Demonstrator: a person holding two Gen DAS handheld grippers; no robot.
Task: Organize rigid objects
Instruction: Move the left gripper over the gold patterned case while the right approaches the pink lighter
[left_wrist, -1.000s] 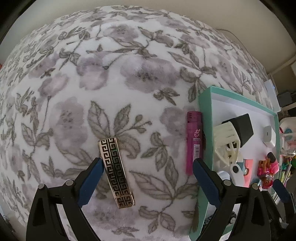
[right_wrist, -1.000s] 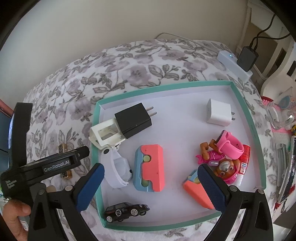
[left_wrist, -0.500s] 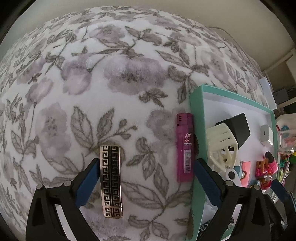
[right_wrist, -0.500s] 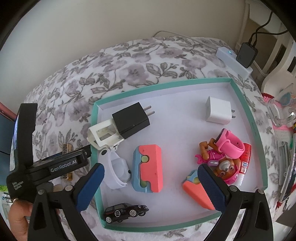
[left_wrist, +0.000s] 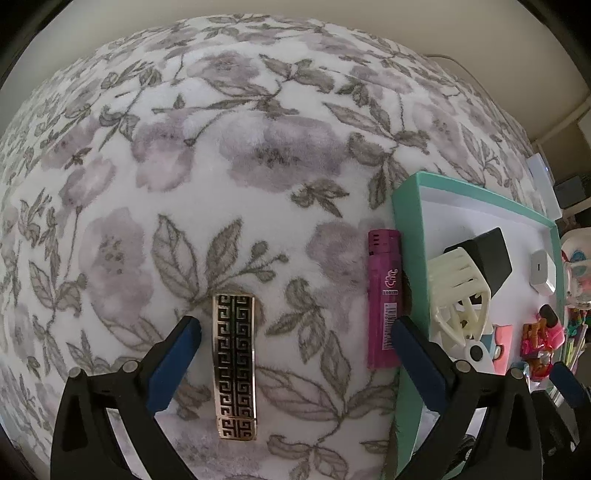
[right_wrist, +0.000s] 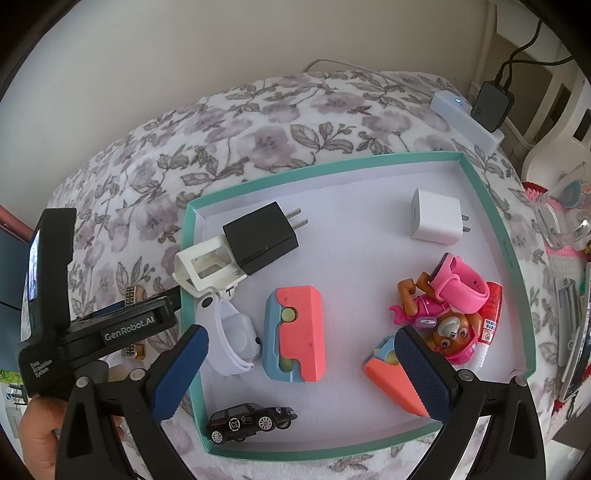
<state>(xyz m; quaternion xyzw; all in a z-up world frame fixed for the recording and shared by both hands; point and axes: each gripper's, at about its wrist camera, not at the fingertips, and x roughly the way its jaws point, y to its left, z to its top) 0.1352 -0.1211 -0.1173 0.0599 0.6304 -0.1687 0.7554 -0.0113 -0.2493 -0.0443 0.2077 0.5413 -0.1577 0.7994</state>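
Observation:
On the floral blanket lies a gold-and-black patterned lighter (left_wrist: 234, 363), and to its right a pink lighter (left_wrist: 384, 299) rests against the outside of the teal-rimmed tray (left_wrist: 408, 229). My left gripper (left_wrist: 295, 332) points down over both. Its jaws are opening, with both lighters in the gap and neither pad touching them. My right gripper (right_wrist: 300, 339) stands open above the tray (right_wrist: 325, 168), over a coral-and-blue block (right_wrist: 297, 332), and holds nothing.
The tray holds a black charger (right_wrist: 260, 236), a white charger (right_wrist: 437, 218), a toy car (right_wrist: 251, 421), a toy dog with a pink watch (right_wrist: 454, 332) and a white frame (right_wrist: 207, 267). A power strip (right_wrist: 465, 118) and a glass mug (right_wrist: 561, 218) stand at the right.
In the left wrist view both lighters have slid left and grown larger, and the gold one now lies square to the fingers instead of tilted. The right wrist view is almost unchanged.

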